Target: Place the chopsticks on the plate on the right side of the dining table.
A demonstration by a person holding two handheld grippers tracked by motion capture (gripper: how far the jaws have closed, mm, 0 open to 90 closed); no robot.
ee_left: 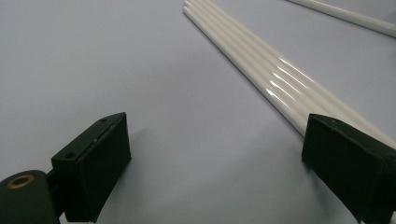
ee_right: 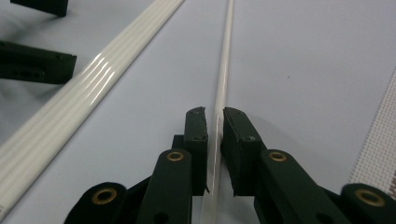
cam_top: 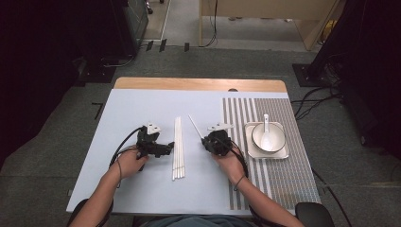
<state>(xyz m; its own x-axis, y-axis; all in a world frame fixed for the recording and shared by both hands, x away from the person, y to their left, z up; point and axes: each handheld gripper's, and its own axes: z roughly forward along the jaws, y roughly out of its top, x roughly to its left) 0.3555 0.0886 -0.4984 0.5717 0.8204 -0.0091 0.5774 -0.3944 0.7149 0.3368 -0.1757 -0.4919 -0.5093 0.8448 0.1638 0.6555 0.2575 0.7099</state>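
Several white chopsticks [cam_top: 177,147] lie side by side as a bundle on the pale blue mat [cam_top: 142,113]. One single chopstick [cam_top: 194,125] lies slanted just right of them. My right gripper [cam_top: 206,141] is shut on its near end; in the right gripper view the jaws [ee_right: 215,116] clamp the stick [ee_right: 226,51], which runs away from them flat on the mat. My left gripper [cam_top: 166,149] stands open, low on the mat at the bundle's left side. In the left gripper view [ee_left: 215,140] its right jaw rests against the bundle [ee_left: 261,70], with bare mat between the jaws.
A white bowl [cam_top: 274,135] holding a white spoon [cam_top: 265,130] sits on a square white plate [cam_top: 255,152] on the striped placemat [cam_top: 279,179] at the right. The placemat's edge [ee_right: 383,135] lies close to my right gripper. The table's wooden far edge [cam_top: 198,84] is behind.
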